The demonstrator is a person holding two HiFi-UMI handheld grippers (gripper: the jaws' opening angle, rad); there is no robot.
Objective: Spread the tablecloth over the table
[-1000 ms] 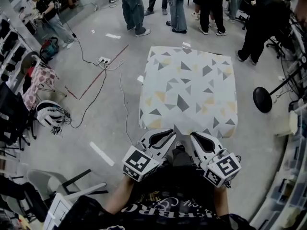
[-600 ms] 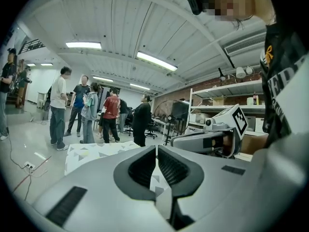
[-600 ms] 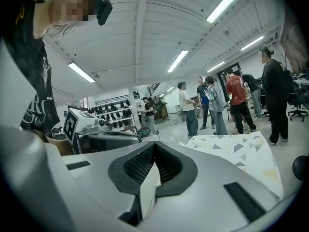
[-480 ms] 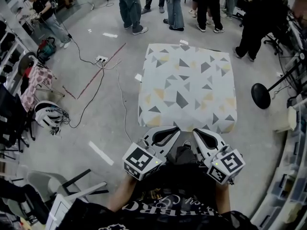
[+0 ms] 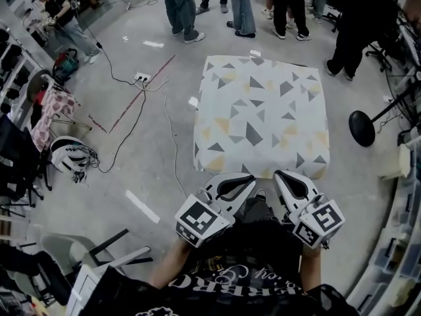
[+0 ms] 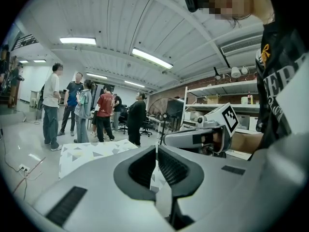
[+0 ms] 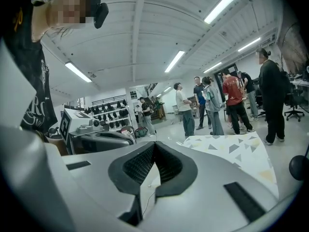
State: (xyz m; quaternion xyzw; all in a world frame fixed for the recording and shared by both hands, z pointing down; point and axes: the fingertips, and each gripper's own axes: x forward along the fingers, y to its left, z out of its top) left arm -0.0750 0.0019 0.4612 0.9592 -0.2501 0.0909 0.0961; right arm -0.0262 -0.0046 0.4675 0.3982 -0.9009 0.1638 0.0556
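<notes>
Closest to you was your black shirt [image 5: 243,259]. Just in front of it you held both grippers low and side by side. Your left gripper [image 5: 252,178] was closed, with its two jaws pressed tight together at the tips. Your right gripper [image 5: 279,174] was closed the same way. The two leaned in toward each other, near but not touching. Both tips sat right at the near edge of the tablecloth [image 5: 263,110]. A bit of that patterned cloth showed through the little gap behind the left jaws. It was not clear if either gripper had any cloth caught in its pinch.

The tablecloth lay flat and smooth over the table and hid all of it. It was pale, with grey and yellow triangles.

On your left, a white strip of tape [image 5: 141,206] was stuck on the grey floor [image 5: 158,130]. A thin cable [image 5: 172,147] ran along the floor beside the left side of the cloth. Farther on was a white plug box [image 5: 141,79], with a red line [image 5: 141,97] on the floor near it. On your right, a round black stand foot [image 5: 362,128] sat just past the right side of the cloth.

Farthest away, past the far edge of the cloth, several people [image 5: 243,8] stood in a group. One person in black [image 5: 358,25] stood near the far right corner.
</notes>
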